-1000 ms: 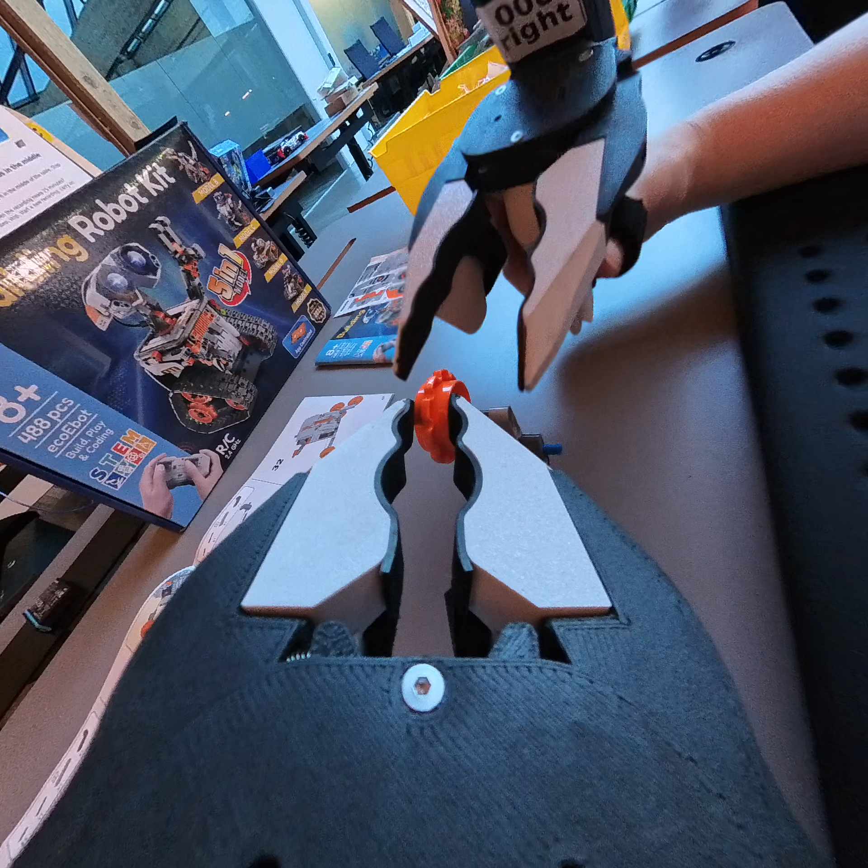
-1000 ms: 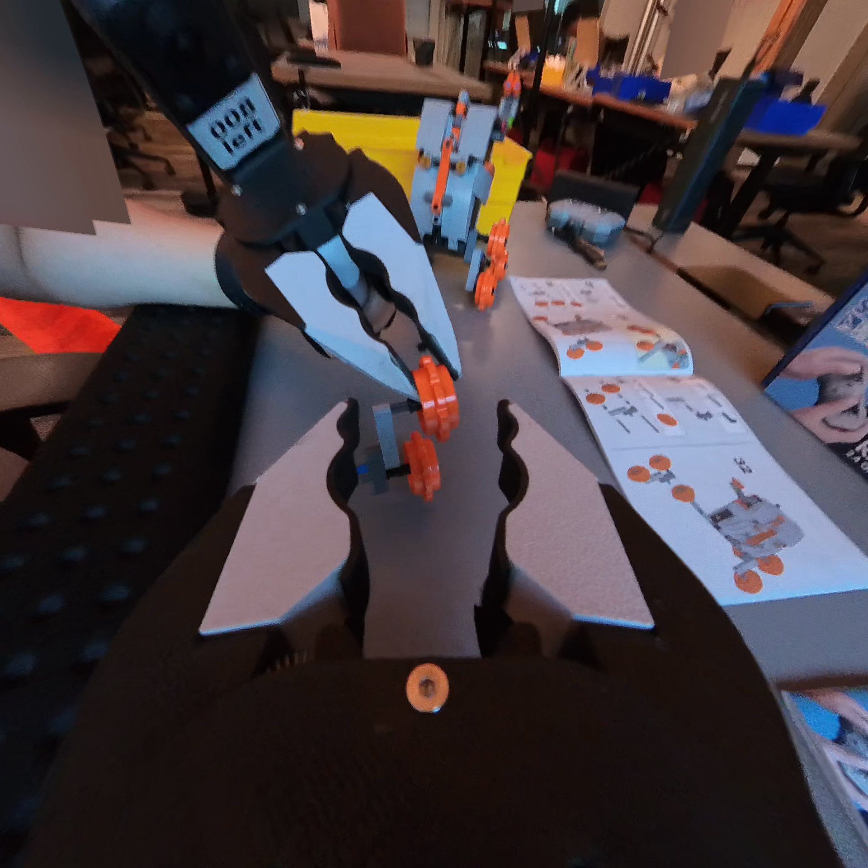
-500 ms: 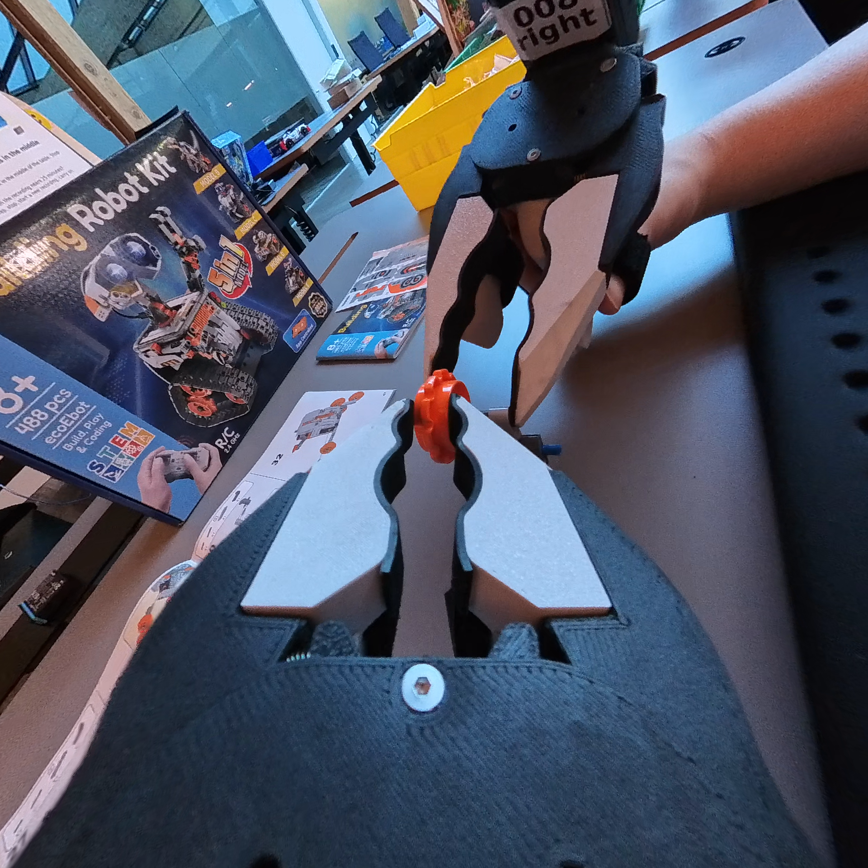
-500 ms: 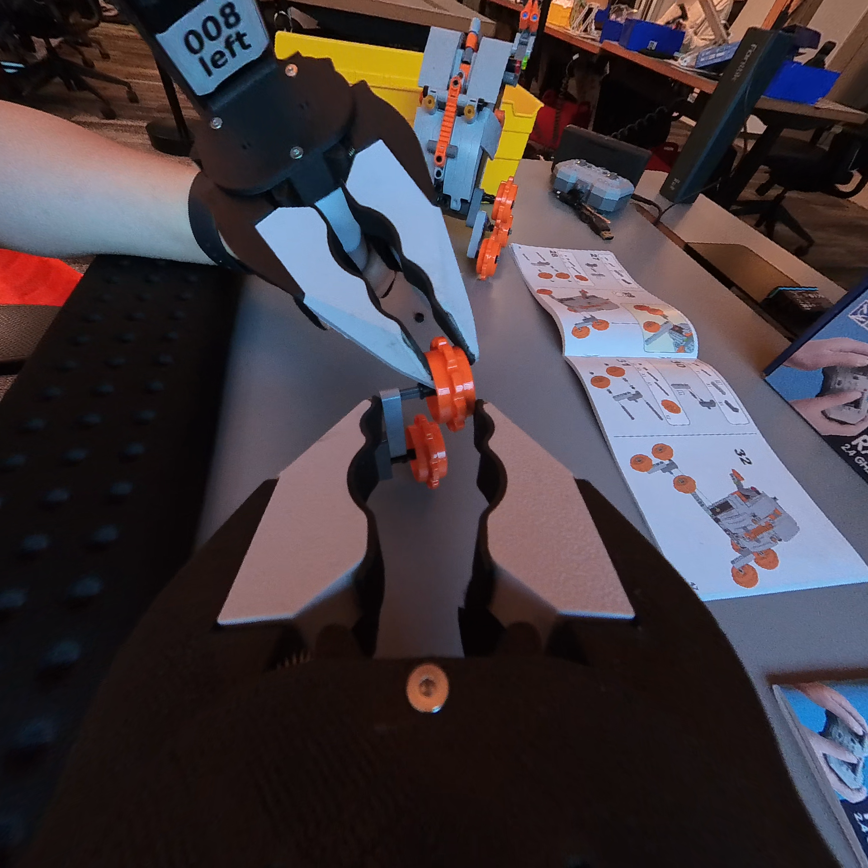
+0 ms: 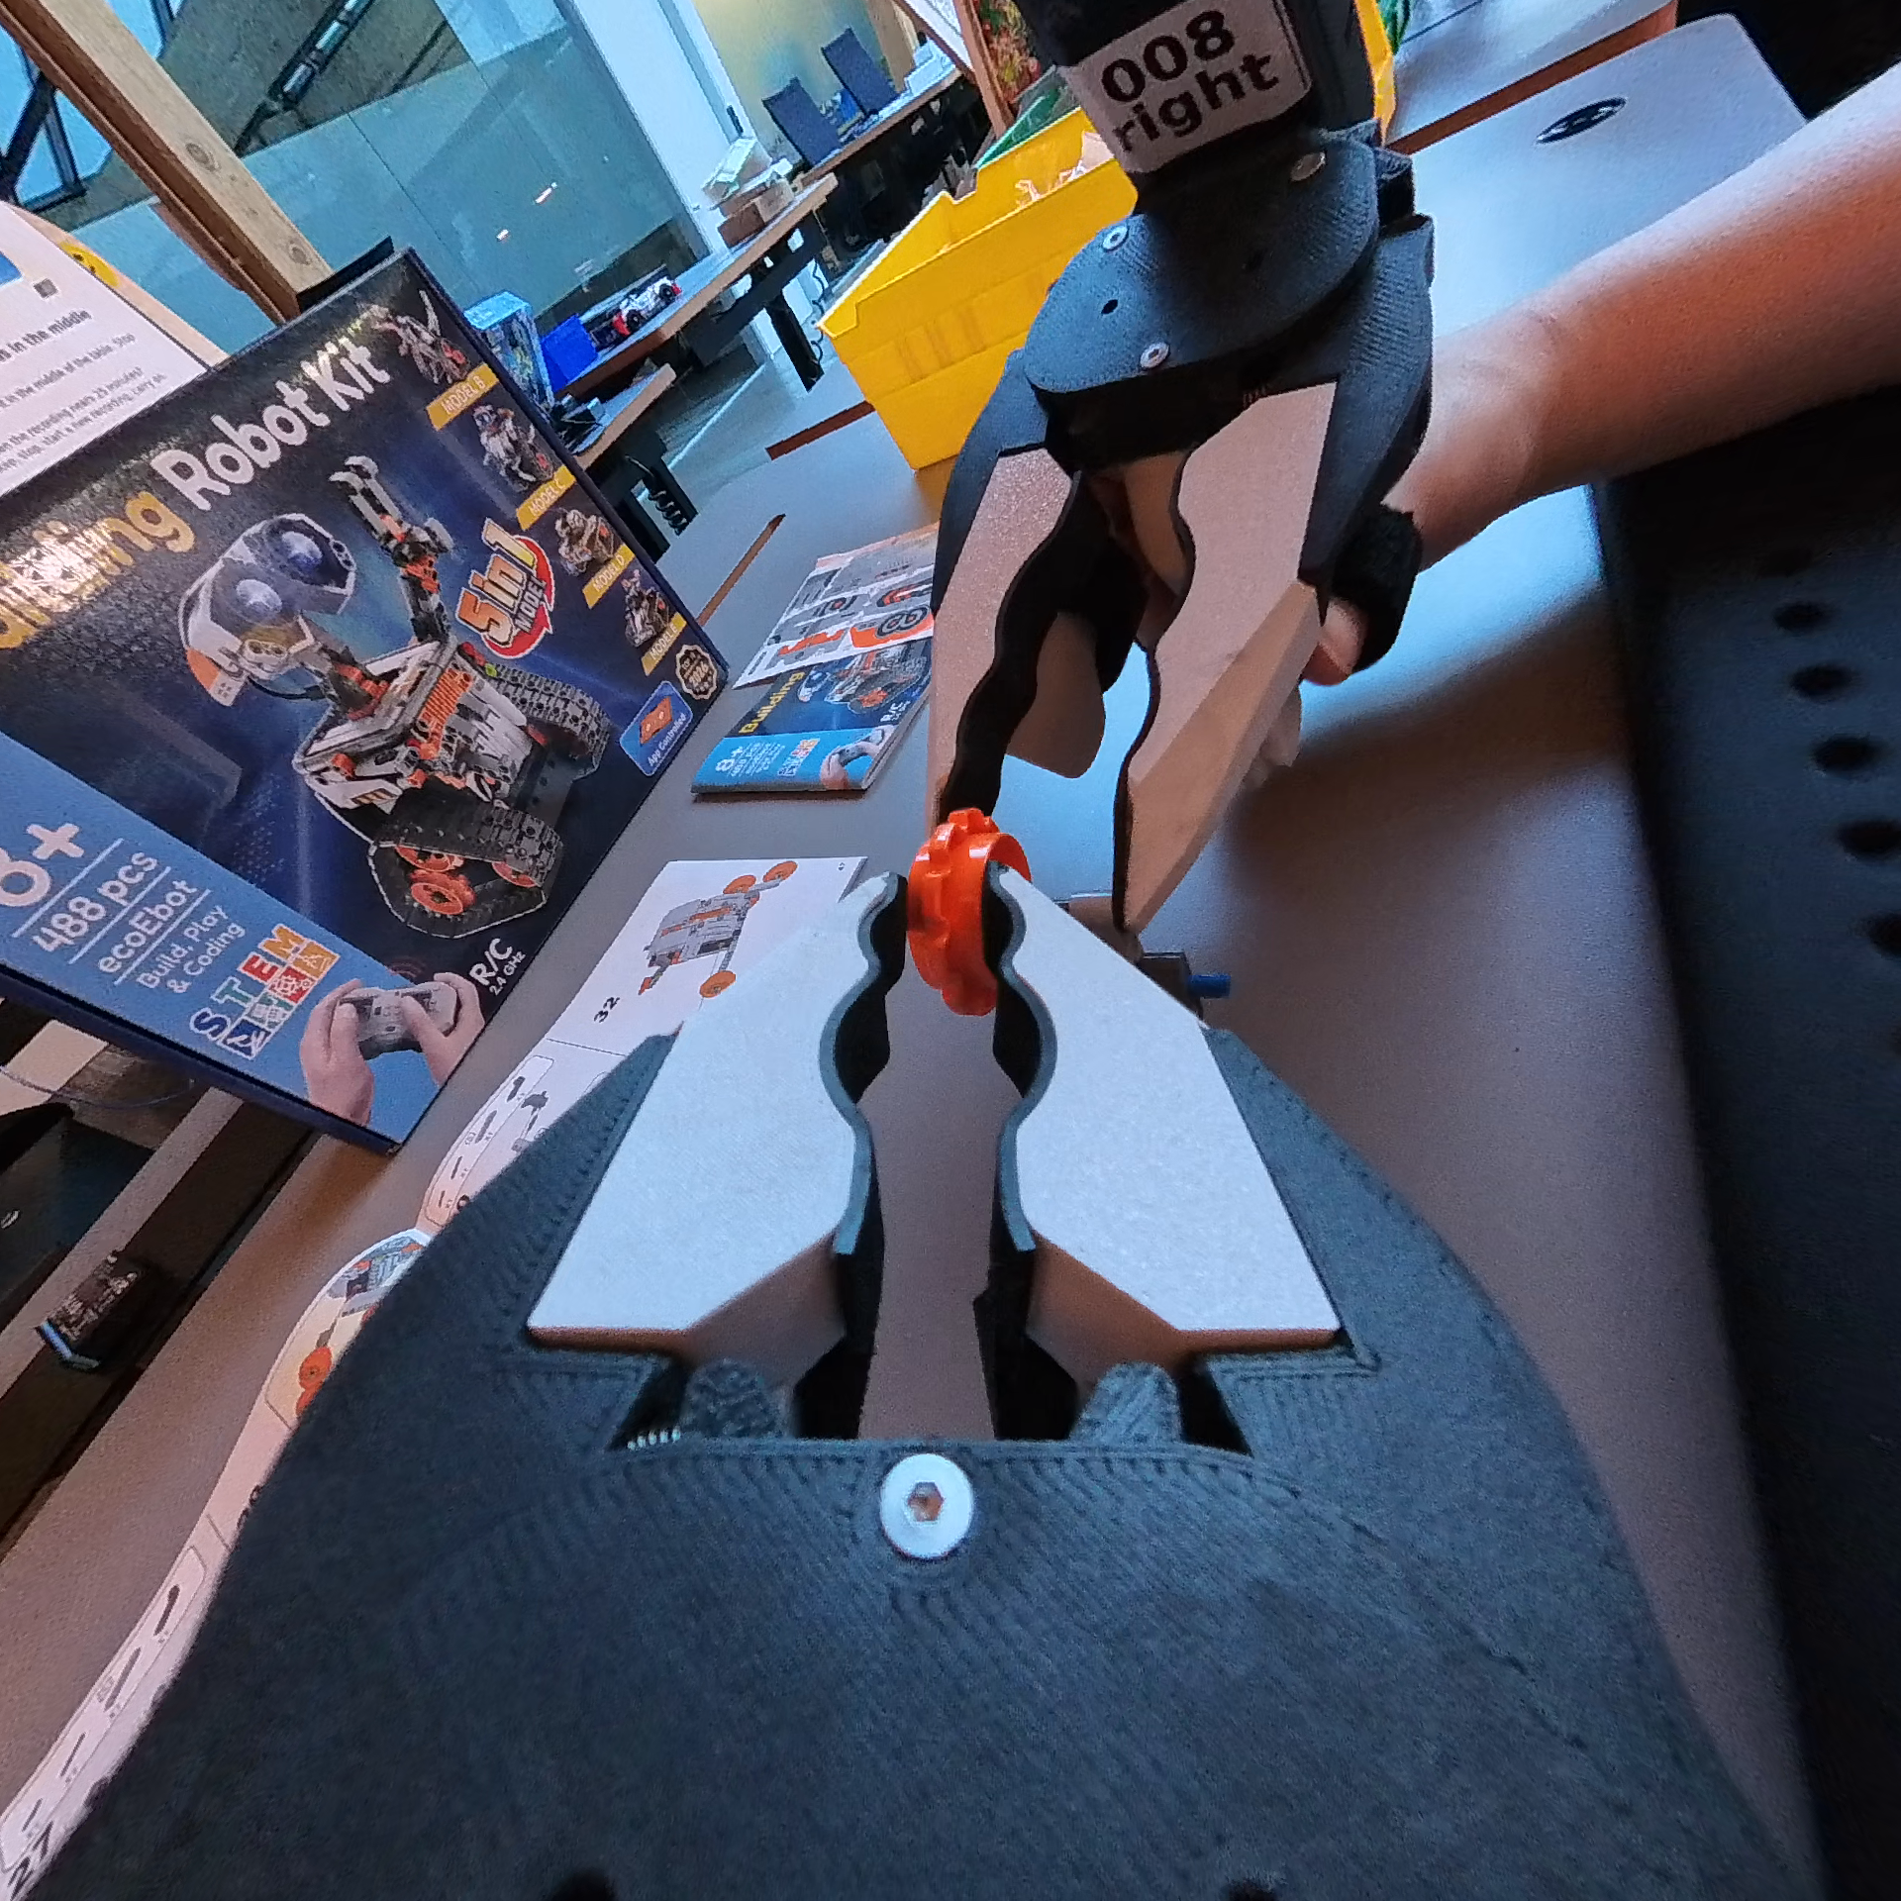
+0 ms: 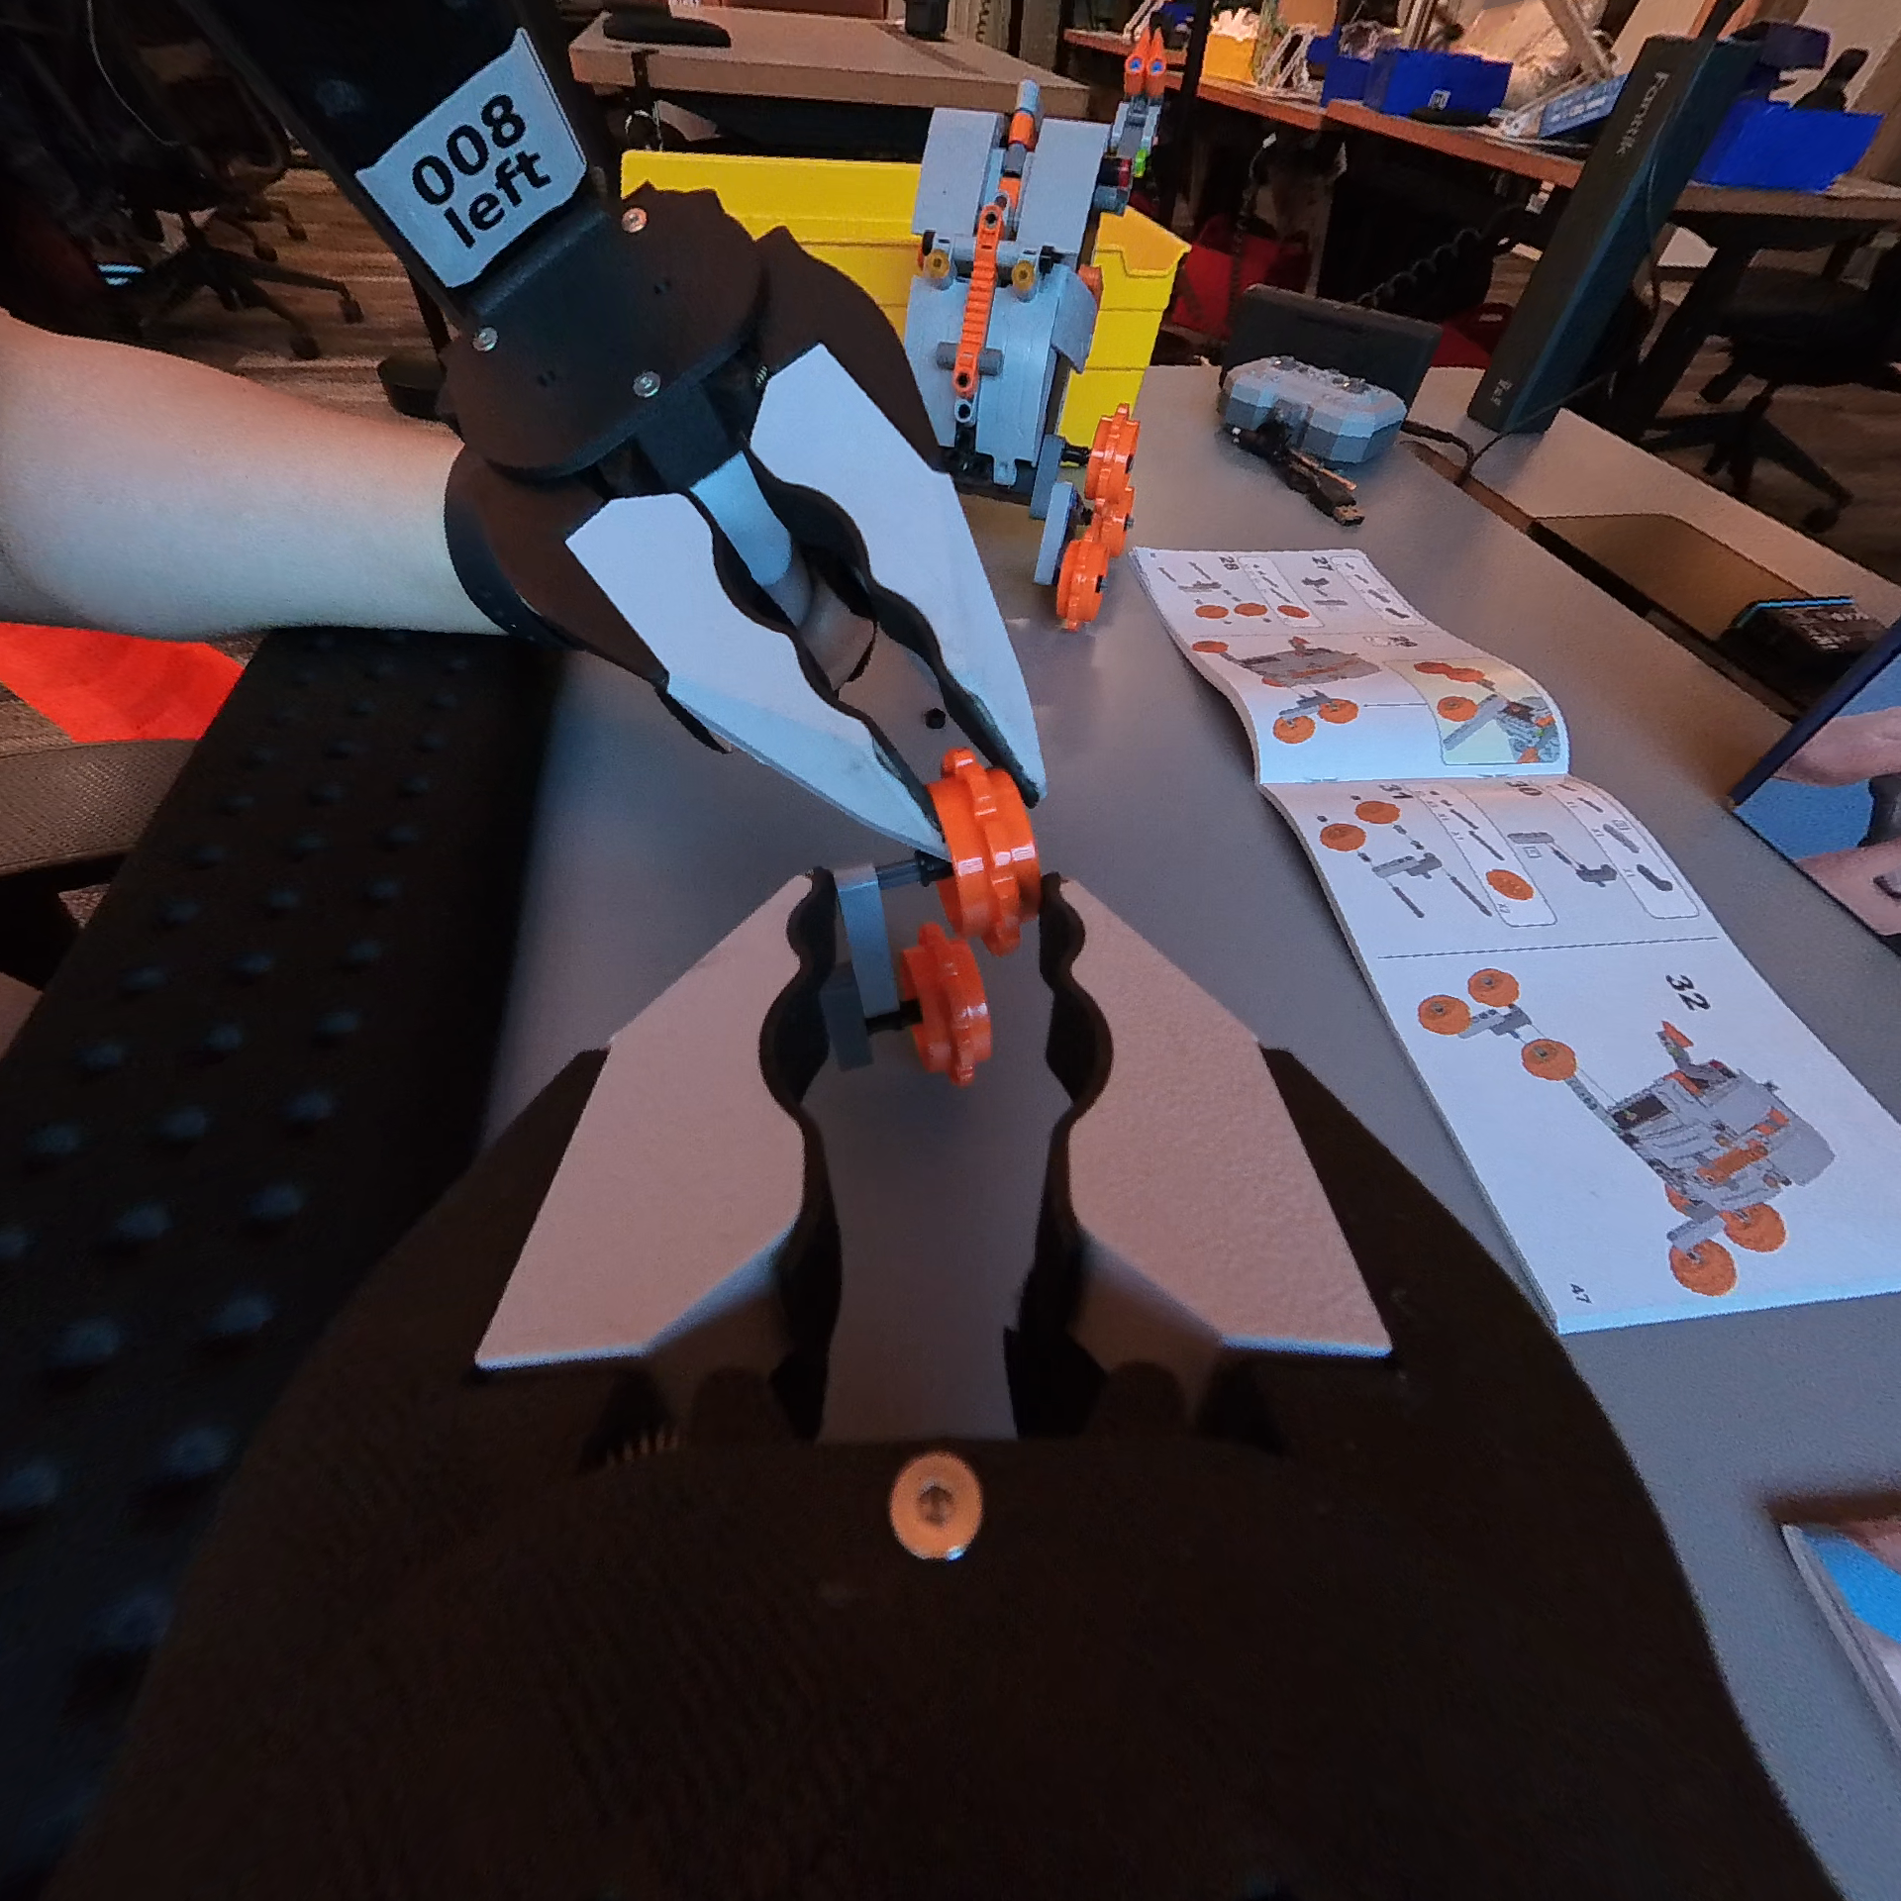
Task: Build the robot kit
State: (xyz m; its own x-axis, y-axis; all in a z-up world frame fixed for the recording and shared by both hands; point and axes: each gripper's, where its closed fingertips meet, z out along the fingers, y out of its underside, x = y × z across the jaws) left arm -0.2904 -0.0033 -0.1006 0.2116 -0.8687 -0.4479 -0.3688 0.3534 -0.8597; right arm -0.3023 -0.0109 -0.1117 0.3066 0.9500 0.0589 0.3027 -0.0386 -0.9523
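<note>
Here the left tool (image 5: 952, 910) is pinched shut on an orange toothed wheel (image 5: 962, 910), its 2 tips nipping the wheel at opposite edges. That wheel sits on a thin dark axle that runs into a small grey beam (image 6: 859, 962), and a second orange wheel (image 6: 941, 1003) hangs lower on the same beam — a little 2-wheel piece held just above the grey tabletop (image 6: 1183, 823).

The right tool (image 6: 931, 895) is partly open around this piece: its left tip lies at the grey beam and its right tip close beside the upper wheel, but whether either pad truly presses I cannot tell. It has no firm hold on anything that shows.

The piece looks light, hard and stiff, made of glossy plastic that may slip between smooth pads. The teeth on the wheel rims give some bite; the flat sides of the grey beam look the steadier place to hold, since a wheel can turn on its axle.

Beyond stands a grey and orange toy robot (image 6: 1013, 339) before a yellow bin (image 6: 823, 221). An open instruction booklet (image 6: 1492, 874) lies to the right, and a printed kit box (image 5: 309, 669) leans nearby.
</note>
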